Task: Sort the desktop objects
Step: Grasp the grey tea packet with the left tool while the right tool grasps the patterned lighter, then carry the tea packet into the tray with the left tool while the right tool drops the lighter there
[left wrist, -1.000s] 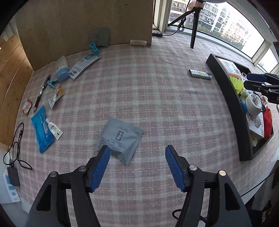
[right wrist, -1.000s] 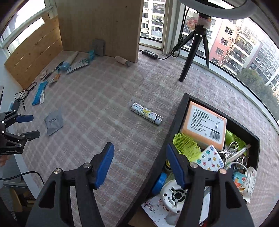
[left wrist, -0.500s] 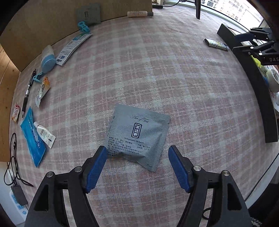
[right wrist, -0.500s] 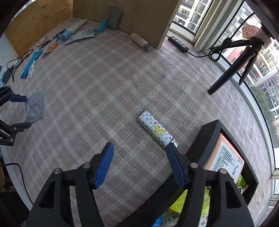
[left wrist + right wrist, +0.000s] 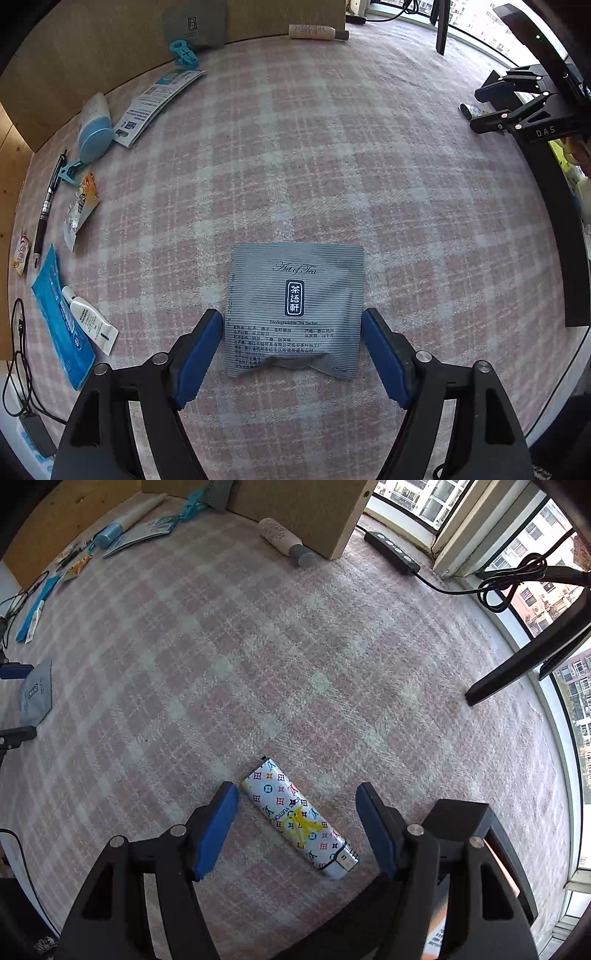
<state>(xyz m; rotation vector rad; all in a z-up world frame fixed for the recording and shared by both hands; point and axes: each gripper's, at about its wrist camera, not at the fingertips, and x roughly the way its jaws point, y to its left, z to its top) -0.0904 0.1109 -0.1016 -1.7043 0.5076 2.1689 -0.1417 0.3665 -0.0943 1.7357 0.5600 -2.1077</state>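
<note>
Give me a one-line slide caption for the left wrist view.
Open left gripper straddles a grey tea sachet lying flat on the checked tablecloth.

In the right wrist view the black box (image 5: 369, 908) lies mostly behind the right gripper (image 5: 297, 825), its contents unseen, and the tea sachet (image 5: 35, 694) is cut by the left edge. In the left wrist view the patterned lighter (image 5: 468, 110) shows only its tip

1. A pink-and-white plaid cloth (image 5: 280, 657) covers the surface.
2. A black power strip (image 5: 391, 550) lies by the window (image 5: 554, 554).
3. A black tripod leg (image 5: 524, 657) stands on the cloth.
4. Wooden boards (image 5: 92, 44) stand behind.
</note>
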